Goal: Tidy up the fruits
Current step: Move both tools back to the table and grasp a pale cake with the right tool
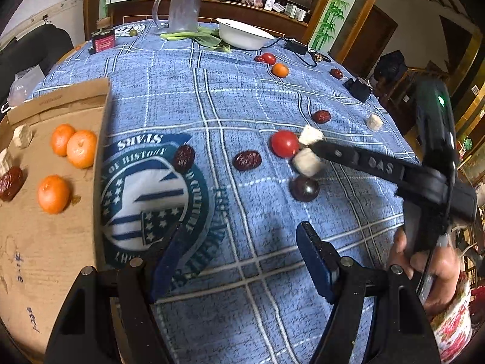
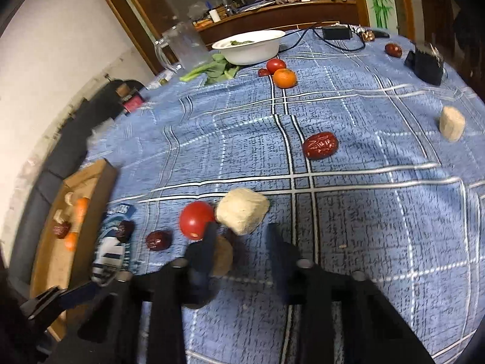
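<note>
A cardboard tray (image 1: 45,257) at the left holds three oranges (image 1: 81,148), a red date and pale chunks. On the blue plaid cloth lie a red tomato (image 1: 284,143) (image 2: 197,220), dark dates (image 1: 247,160), a dark round fruit (image 1: 304,188) and pale chunks (image 1: 306,161) (image 2: 242,214). My left gripper (image 1: 239,261) is open and empty above the cloth. My right gripper (image 2: 241,232) is open over the cloth just short of the big pale chunk, with a second pale chunk (image 2: 222,256) by its left finger. In the left wrist view its finger (image 1: 348,154) reaches between two chunks.
Further back lie a tomato and orange (image 2: 284,78), more dates (image 2: 320,145), a pale chunk (image 2: 451,123), a white bowl (image 2: 251,47), greens, a clear jug (image 1: 185,7), a black charger with cables (image 2: 424,63) and a pink box (image 1: 103,42).
</note>
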